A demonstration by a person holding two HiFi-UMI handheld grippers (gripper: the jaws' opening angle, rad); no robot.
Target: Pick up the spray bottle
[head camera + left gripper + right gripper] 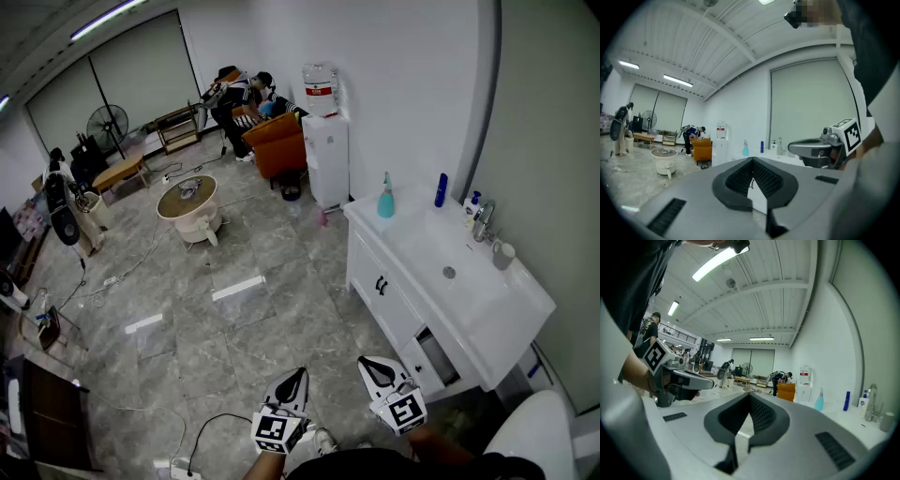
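While the left claw (298, 377) and right claw (368, 364) are held side by side above the floor, each is seen pressed together with nothing between. Spray bottle (385, 199) noted upright at the bench's (405, 234) far corner, well apart from both claws.

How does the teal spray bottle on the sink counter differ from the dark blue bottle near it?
The spray bottle is pale teal, the blue bottle dark blue. The spray bottle widens toward its base under a narrow top; the blue bottle is a slim straight tube. The blue bottle stands nearer the wall than the spray bottle. Both stand upright on the white counter.
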